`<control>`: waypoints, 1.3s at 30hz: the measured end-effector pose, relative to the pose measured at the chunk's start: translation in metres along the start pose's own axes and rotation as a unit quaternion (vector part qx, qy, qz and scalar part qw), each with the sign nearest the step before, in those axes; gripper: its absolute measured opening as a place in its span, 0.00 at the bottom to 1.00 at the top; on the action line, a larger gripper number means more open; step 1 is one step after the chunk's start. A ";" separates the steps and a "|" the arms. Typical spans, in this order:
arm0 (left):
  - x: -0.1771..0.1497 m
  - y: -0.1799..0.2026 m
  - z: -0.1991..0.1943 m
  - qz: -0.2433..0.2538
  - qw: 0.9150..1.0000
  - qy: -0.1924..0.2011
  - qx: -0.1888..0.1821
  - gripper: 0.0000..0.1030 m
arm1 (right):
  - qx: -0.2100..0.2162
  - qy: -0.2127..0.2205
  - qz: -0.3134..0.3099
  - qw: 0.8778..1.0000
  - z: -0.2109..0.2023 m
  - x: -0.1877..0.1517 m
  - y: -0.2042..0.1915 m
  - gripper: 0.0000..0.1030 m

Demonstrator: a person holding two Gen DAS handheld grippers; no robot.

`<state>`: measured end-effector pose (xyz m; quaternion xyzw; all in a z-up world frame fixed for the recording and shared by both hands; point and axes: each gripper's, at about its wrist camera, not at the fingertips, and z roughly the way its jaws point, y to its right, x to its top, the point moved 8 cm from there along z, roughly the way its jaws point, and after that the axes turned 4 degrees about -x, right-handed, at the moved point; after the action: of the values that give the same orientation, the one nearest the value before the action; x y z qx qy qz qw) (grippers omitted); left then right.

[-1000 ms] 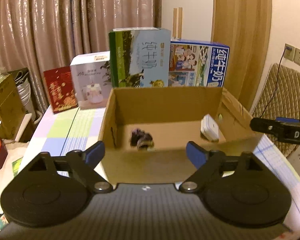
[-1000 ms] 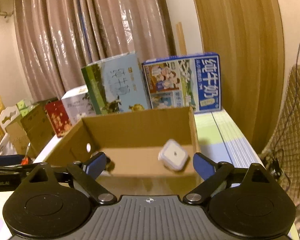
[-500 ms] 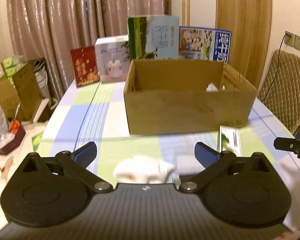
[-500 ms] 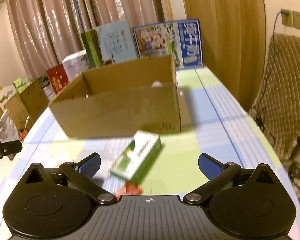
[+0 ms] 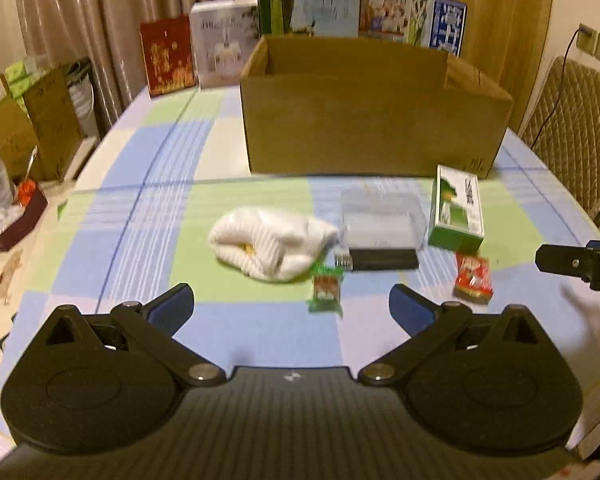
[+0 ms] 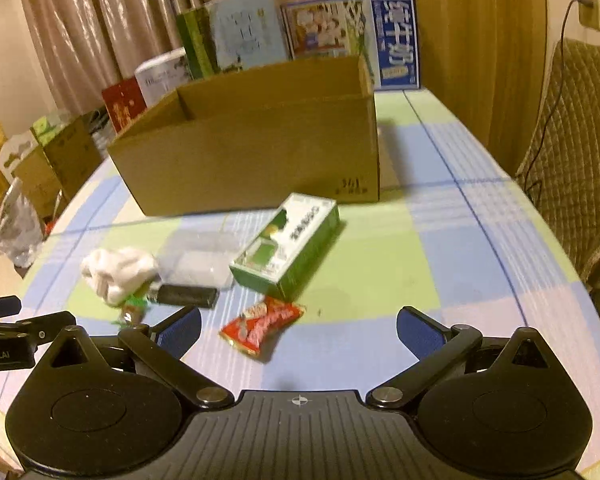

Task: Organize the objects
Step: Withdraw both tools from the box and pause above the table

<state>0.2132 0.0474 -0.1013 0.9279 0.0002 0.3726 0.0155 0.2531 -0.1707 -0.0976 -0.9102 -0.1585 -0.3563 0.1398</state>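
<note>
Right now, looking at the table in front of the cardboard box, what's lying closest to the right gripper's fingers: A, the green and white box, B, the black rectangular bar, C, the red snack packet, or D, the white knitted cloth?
C: the red snack packet lies just ahead of the open right gripper, nearer than the green and white box, black bar or white cloth.

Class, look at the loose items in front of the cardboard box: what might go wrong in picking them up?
1. The clear plastic case lies against the black stick; gripping one may drag the other.
2. The green candy sits beside the white cloth, so open fingers could snag fabric.
</note>
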 end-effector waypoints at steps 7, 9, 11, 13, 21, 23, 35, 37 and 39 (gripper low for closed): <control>-0.005 -0.005 0.007 -0.009 1.000 -0.017 0.007 0.99 | 0.001 -0.012 -0.004 1.000 0.006 -0.006 -0.004 0.98; -0.007 -0.006 0.010 -0.009 1.000 -0.023 0.010 0.99 | 0.002 -0.015 -0.007 1.000 0.007 -0.007 -0.006 0.98; -0.008 -0.007 0.012 -0.014 0.999 -0.028 0.007 0.99 | 0.002 -0.017 -0.007 1.000 0.008 -0.007 -0.007 0.98; -0.009 -0.006 0.014 -0.018 0.999 -0.031 0.004 0.99 | 0.002 -0.017 -0.009 1.000 0.009 -0.008 -0.008 0.98; -0.012 -0.005 0.018 -0.018 0.999 -0.035 0.003 0.99 | -0.003 -0.021 -0.014 1.000 0.014 -0.011 -0.013 0.98; -0.011 -0.006 0.018 -0.020 0.999 -0.034 -0.002 0.99 | -0.005 -0.022 -0.016 1.000 0.016 -0.012 -0.015 0.98; -0.006 -0.002 0.023 0.005 1.000 -0.019 -0.004 0.89 | -0.002 -0.009 -0.036 0.999 0.031 -0.014 -0.030 0.86; -0.007 -0.002 0.024 0.008 1.000 -0.018 -0.005 0.88 | 0.000 -0.009 -0.035 0.999 0.036 -0.016 -0.032 0.83; -0.007 -0.002 0.025 0.007 1.000 -0.019 -0.005 0.87 | 0.003 -0.010 -0.031 0.999 0.041 -0.017 -0.033 0.80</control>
<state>0.2257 0.0486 -0.1239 0.9347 -0.0083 0.3549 0.0178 0.2540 -0.1290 -0.1338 -0.9078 -0.1889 -0.3510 0.1304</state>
